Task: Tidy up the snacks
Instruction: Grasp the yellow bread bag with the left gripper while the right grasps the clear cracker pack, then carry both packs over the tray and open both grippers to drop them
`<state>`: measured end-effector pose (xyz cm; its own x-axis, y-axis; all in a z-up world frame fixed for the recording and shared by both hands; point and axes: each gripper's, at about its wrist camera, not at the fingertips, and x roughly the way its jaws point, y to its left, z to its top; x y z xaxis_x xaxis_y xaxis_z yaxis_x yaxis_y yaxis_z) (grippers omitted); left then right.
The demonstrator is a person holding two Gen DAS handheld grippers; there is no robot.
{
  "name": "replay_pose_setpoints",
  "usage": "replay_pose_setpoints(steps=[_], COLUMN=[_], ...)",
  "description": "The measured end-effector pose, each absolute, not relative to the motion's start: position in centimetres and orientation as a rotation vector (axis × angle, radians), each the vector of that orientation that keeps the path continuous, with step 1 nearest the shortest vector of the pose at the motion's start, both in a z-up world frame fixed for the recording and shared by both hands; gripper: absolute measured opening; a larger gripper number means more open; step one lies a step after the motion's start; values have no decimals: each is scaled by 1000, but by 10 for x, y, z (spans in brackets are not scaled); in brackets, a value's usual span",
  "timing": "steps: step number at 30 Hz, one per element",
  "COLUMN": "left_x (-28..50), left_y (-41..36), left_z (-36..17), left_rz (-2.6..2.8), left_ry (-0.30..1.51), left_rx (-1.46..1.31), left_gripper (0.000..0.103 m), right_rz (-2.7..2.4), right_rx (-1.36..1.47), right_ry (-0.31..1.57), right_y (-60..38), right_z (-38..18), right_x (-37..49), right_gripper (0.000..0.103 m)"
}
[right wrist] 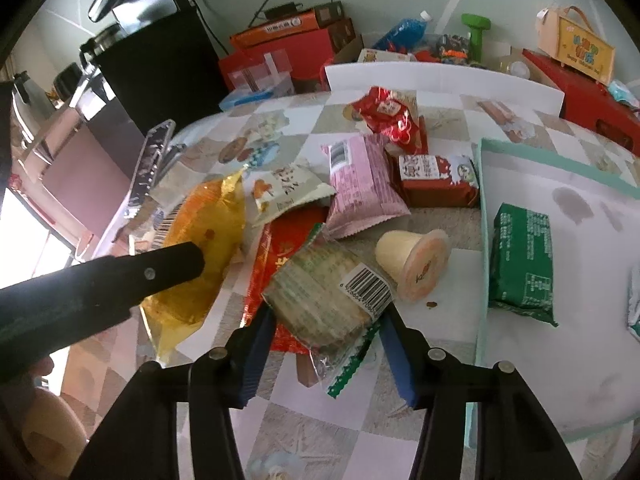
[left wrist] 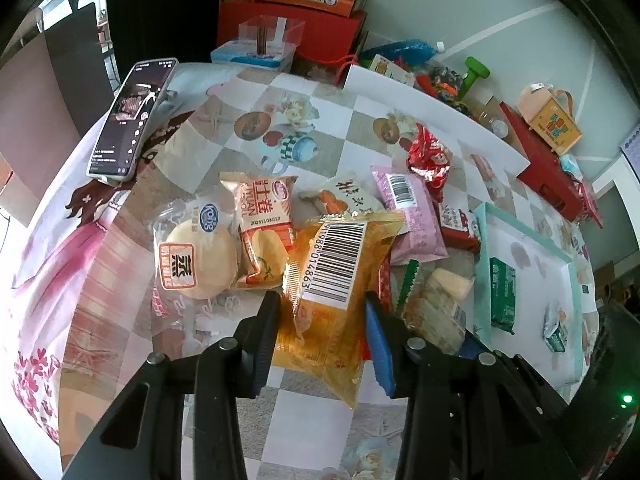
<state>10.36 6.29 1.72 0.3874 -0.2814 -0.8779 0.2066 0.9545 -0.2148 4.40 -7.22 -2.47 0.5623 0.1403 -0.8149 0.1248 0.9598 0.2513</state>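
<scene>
Checkered tablecloth [left wrist: 320, 120], left gripper [left wrist: 322, 300] pinching yellow packet [left wrist: 332, 280], right gripper [right wrist: 328, 328] seemingly clamping cracker pack [right wrist: 324, 292].

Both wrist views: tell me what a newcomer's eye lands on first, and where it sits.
First, the heap of bright snack packets mid-table, above all the yellow packet clamped in the left tongs, its barcode facing up. Beside it the right tongs straddle a clear cracker pack lying over a red packet. To the right, a teal-rimmed tray already holds a green packet.
</scene>
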Motion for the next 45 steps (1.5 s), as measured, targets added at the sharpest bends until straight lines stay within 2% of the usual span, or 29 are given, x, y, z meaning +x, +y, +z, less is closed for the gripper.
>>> replay_pose_setpoints(steps=[21, 29, 45], left_x=[80, 59, 18], left_y=[39, -10, -103], left_z=[65, 70, 46], left_rz=[-394, -506, -717], left_ry=[961, 923, 928], left_rx=[-58, 26, 176], left_gripper=[41, 41, 41], right_rz=[-71, -231, -629], right_rx=[389, 451, 582], right_ry=[820, 797, 775], right_y=[-120, -176, -291], right_z=[30, 32, 23], right_x=[3, -16, -88], right_gripper=[56, 56, 56])
